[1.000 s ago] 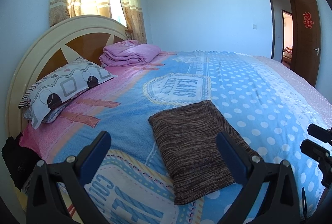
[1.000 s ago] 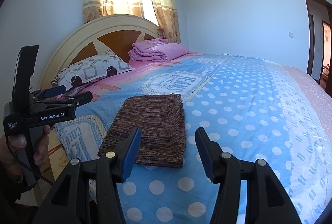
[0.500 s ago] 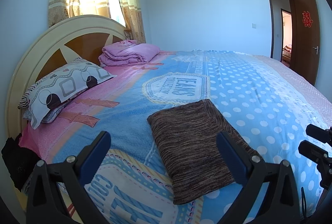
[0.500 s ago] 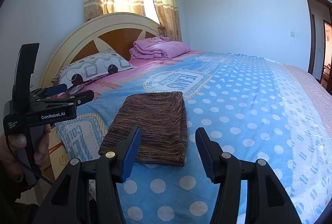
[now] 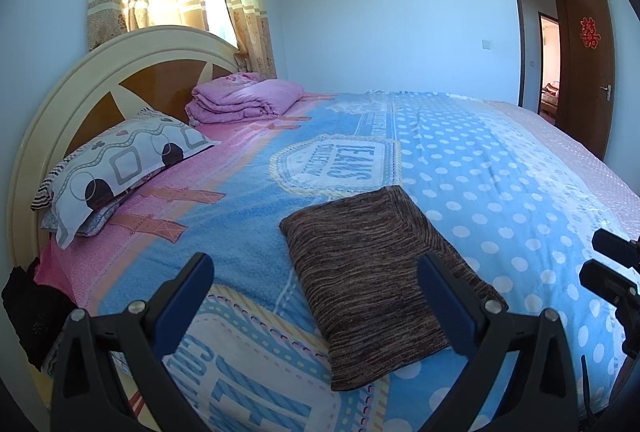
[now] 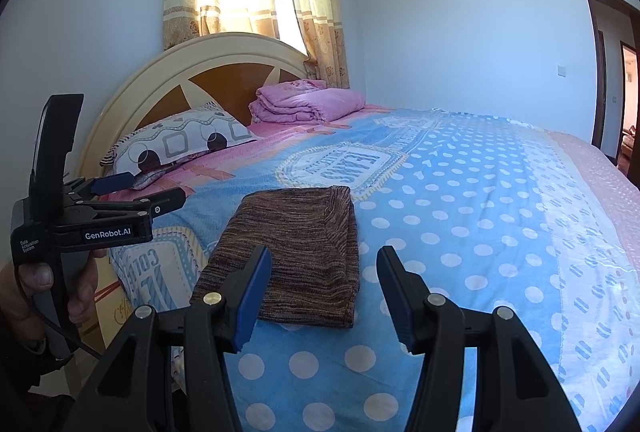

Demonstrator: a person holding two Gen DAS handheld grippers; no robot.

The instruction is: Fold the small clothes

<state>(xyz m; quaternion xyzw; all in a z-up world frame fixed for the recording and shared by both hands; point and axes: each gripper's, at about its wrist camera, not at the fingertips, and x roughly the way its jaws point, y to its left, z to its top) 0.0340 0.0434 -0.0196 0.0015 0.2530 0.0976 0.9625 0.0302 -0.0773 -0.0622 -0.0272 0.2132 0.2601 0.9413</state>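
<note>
A folded brown knit garment point(image 5: 372, 272) point(image 6: 296, 252) lies flat on the blue polka-dot bedspread point(image 5: 480, 183) near the bed's front edge. My left gripper point(image 5: 316, 280) hovers above the bed edge in front of the garment, its jaws wide open and empty. My right gripper point(image 6: 324, 264) is also open with nothing between its blue pads point(image 6: 252, 284), just short of the garment's near end. In the right wrist view a hand holds the left gripper point(image 6: 156, 187) off to the left. At the right edge of the left wrist view, the right gripper point(image 5: 612, 264) shows.
A patterned pillow point(image 5: 120, 167) and a folded pink quilt point(image 5: 244, 99) lie against the cream headboard point(image 5: 80, 79). A dark cloth point(image 5: 28, 308) hangs at the bed's left corner. A brown door point(image 5: 588, 67) stands open at the far right.
</note>
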